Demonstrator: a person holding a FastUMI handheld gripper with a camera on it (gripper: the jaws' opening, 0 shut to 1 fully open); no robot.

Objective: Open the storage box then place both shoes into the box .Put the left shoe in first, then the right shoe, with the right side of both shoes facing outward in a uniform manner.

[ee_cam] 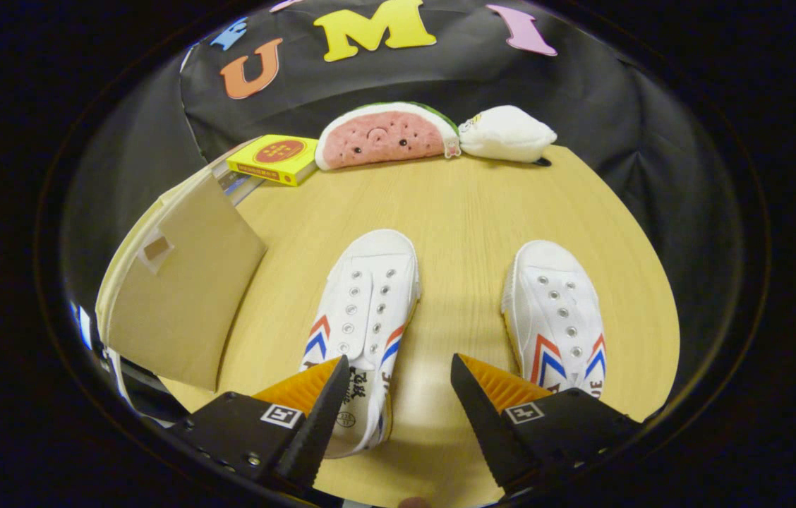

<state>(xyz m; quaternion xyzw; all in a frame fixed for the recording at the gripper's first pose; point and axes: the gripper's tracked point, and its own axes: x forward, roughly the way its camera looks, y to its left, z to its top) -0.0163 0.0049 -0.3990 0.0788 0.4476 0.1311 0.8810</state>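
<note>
Left shoe (363, 303) lying on the table (468, 204) between the fingers and just ahead, heel by the left finger, toe toward 12 o'clock. Right shoe (557, 310) at 3 o'clock of it, well apart, toe also away. Box (179, 296) at 9 o'clock of the left shoe, flap up, seemingly already open.

Gripper (398, 370) spread wide, grasping nothing.

Risks: soft canvas likely to buckle under a pinch, letting the shoe sag or twist and end with the wrong side facing outward. Could also catch the thin flap on entry and shove the light box.

White canvas, metal eyelets, red and blue chevrons. Smooth pale cardboard-like flap. Wood-grain tabletop. Farther off: plush watermelon slice (384, 135), white pouch (507, 132), yellow carton (274, 158).
</note>
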